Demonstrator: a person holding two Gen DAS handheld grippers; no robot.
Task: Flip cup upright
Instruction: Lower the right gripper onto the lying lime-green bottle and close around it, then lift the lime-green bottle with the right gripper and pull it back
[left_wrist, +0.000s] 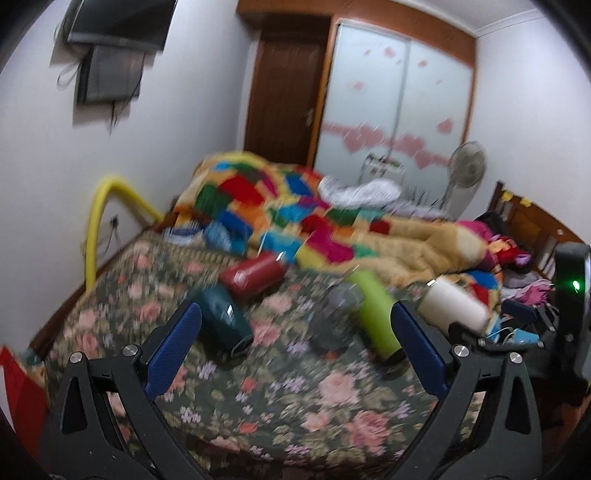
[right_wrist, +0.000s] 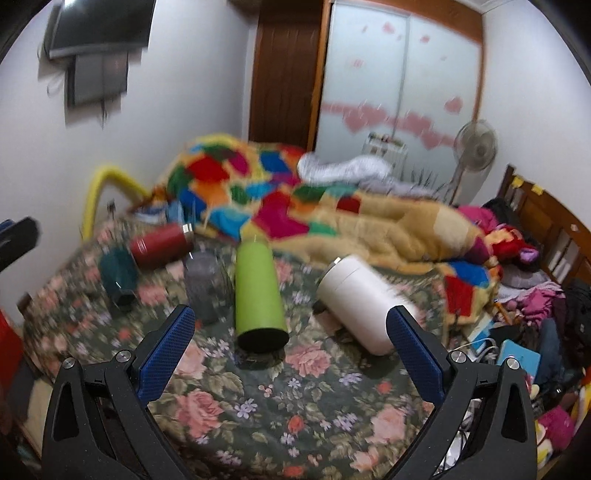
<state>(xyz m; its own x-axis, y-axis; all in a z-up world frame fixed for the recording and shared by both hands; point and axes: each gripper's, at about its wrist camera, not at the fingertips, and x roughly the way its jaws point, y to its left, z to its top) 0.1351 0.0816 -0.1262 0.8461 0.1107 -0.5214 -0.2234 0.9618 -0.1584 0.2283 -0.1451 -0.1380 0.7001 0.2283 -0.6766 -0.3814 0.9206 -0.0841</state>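
Note:
Several cups lie on their sides on the floral bedspread (right_wrist: 258, 417). A lime green cup (right_wrist: 258, 291) lies ahead of my right gripper (right_wrist: 290, 330), which is open and empty. A white cup (right_wrist: 362, 302) lies to its right, near the right finger. A grey translucent cup (right_wrist: 203, 284), a teal cup (right_wrist: 118, 275) and a red cup (right_wrist: 160, 245) lie to the left. In the left wrist view my left gripper (left_wrist: 295, 328) is open and empty, with the teal cup (left_wrist: 223, 321), grey cup (left_wrist: 334, 317), green cup (left_wrist: 376, 314), red cup (left_wrist: 253, 275) and white cup (left_wrist: 452, 304) ahead.
A patchwork quilt (right_wrist: 295, 206) is heaped across the back of the bed. A yellow tube (right_wrist: 96, 195) arches at the left wall. Clothes and clutter (right_wrist: 535, 295) pile up at the right by the wooden headboard. A fan (right_wrist: 472, 147) and wardrobe stand behind.

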